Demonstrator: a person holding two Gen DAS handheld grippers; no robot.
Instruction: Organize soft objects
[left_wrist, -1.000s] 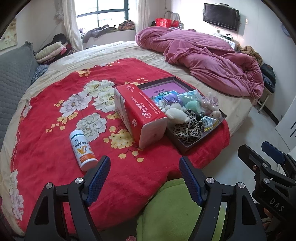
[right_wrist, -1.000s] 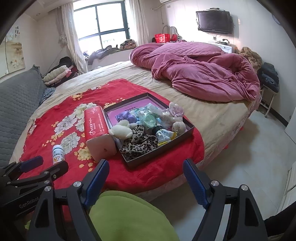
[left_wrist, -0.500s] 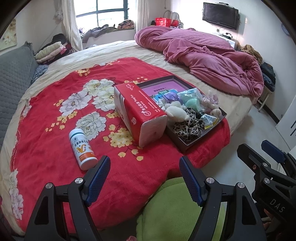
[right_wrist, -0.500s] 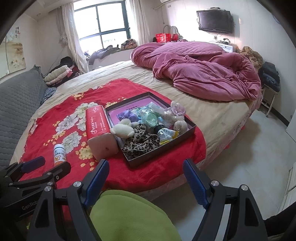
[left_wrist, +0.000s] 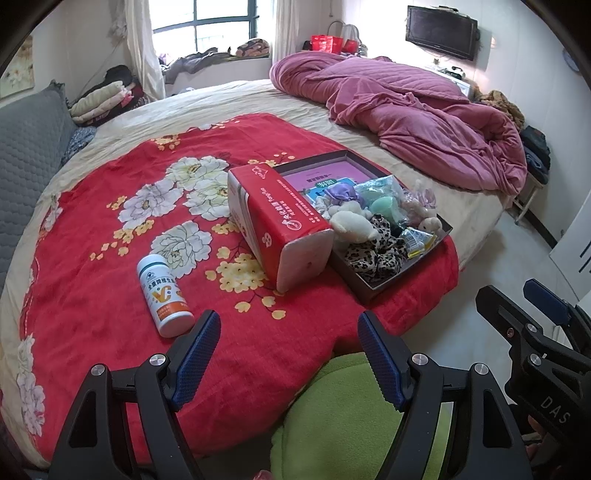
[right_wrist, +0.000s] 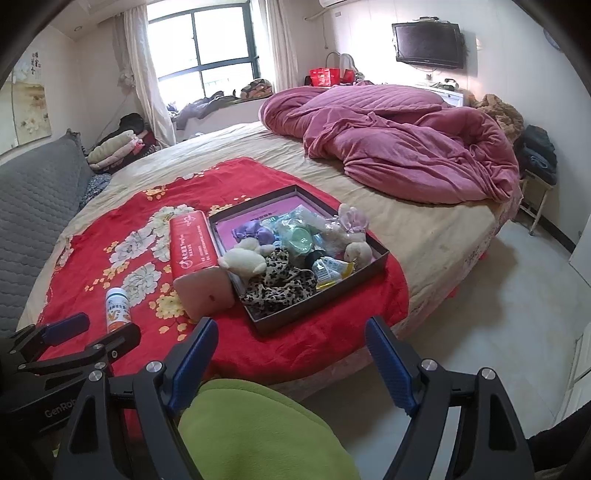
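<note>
Both tongs wide, empty: left gripper (left_wrist: 288, 354), right gripper (right_wrist: 291, 356). Soft toys piled in box (right_wrist: 376, 264), overlapping, hard to separate; tissue pack (left_wrist: 280, 229) hides box's left edge. Red blanket (left_wrist: 92, 280) on bed, bottle (left_wrist: 164, 295), quilt (right_wrist: 406, 147) behind.

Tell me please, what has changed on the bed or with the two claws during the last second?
Nothing has visibly changed. The left claw and the right claw stay open and empty, short of the bed. The bottle, the red tissue pack and the box of soft things lie as before.
</note>
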